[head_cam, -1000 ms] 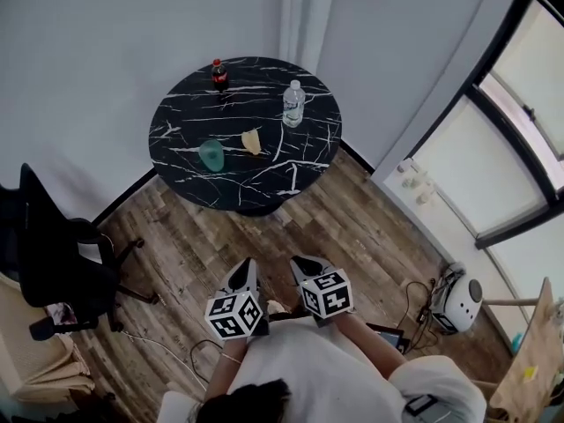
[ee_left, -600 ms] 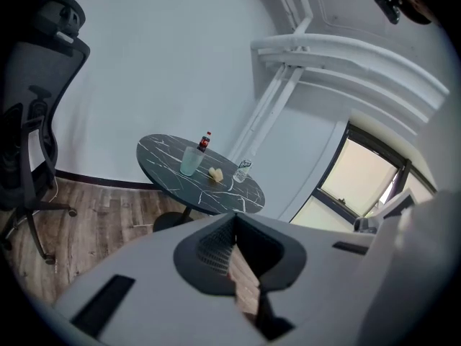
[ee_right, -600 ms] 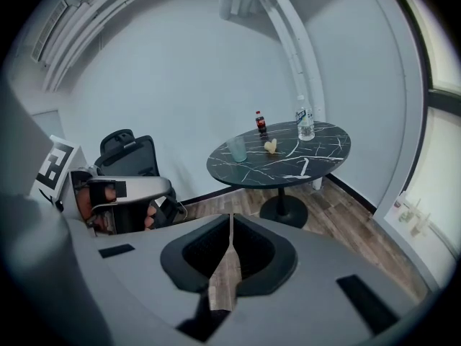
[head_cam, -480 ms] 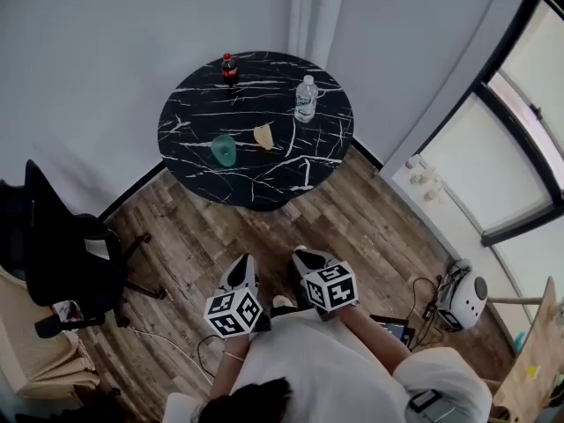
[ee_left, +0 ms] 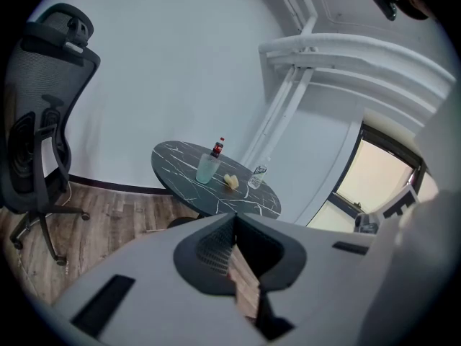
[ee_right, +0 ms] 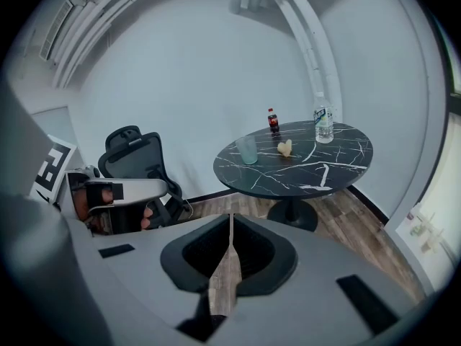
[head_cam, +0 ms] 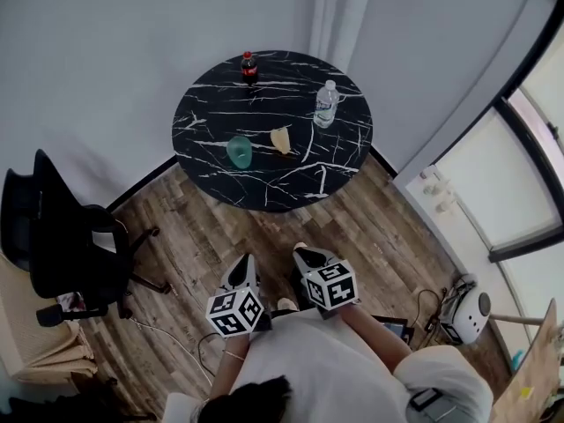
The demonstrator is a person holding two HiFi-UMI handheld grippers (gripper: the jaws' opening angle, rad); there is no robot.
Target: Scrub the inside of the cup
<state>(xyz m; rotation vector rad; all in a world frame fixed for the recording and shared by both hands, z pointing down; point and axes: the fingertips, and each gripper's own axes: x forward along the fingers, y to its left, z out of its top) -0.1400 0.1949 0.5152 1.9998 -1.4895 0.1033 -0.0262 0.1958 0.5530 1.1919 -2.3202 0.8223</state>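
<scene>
Round black tabletop [head_cam: 304, 170], white-veined marble look, smooth; translucent green plastic cup [head_cam: 239, 151]; brown wood-plank floor [head_cam: 370, 236], matt, grainy.

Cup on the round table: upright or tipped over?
Upright. The translucent green cup stands on end on the black marble table, not on its side, in both gripper views.

Soft, even daylight fills the room from the window [head_cam: 527, 203] at the right, its panes blown out to white, most strongly in the left gripper view. Shadows are faint and diffuse: one under the table [head_cam: 300, 183], one beside the office chair [head_cam: 53, 245]. Both gripper views bow straight lines and fall to black at the corners, and the left tool [ee_left: 235, 225] and right tool [ee_right: 230, 225] sit blurred against the lens.
</scene>
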